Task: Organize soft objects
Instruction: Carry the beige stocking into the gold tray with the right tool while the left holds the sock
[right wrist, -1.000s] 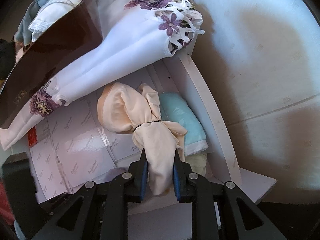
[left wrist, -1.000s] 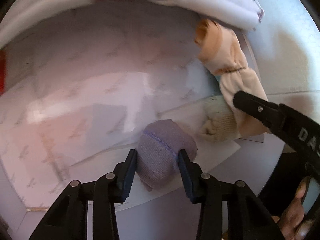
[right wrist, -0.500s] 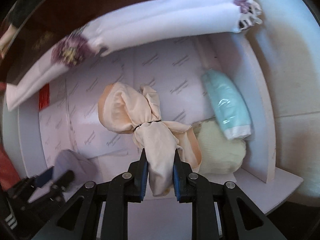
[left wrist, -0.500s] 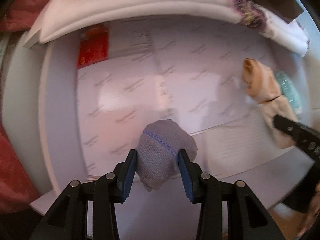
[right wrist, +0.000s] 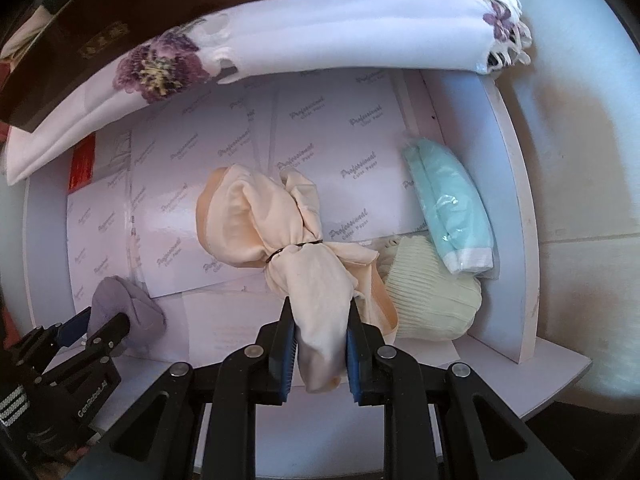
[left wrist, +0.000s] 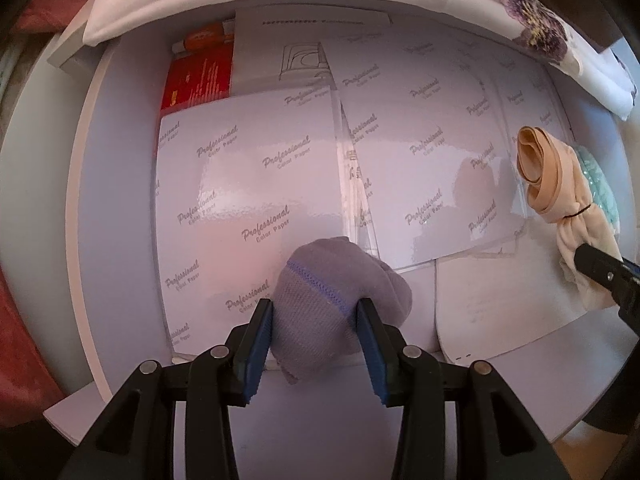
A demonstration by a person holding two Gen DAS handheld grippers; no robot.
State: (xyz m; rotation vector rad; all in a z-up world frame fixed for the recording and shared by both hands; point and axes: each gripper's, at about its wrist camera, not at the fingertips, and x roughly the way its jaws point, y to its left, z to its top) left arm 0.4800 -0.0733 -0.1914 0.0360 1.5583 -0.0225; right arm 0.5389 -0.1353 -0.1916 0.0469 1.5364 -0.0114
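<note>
Inside a white drawer (left wrist: 84, 216) lined with glossy sheets of printed color paper (left wrist: 248, 184), two soft bundles are being held from above. The left gripper (left wrist: 316, 320) has a rolled lavender sock (left wrist: 340, 304) between its blue pads; the jaws are opening slightly, yet both pads touch the knit on either side. The sock sits low over the front left part of the drawer floor, on the paper. The right gripper (right wrist: 320, 344) is clamped narrowly on the lower end of a peach stocking bundle (right wrist: 276, 232), which is cinched at its middle by a thin dark band; the looped upper end lies on the paper toward the drawer's centre. Just right of it, a cream ribbed knit item (right wrist: 432, 296) rests in the front right corner, touching the stocking. Behind that, along the right wall, lies a mint green fabric item in clear plastic wrap (right wrist: 448, 208). A white cloth with purple embroidered flowers (right wrist: 312, 32) hangs over the drawer's back edge. A red packet (left wrist: 198, 76) lies in the back left corner.
</note>
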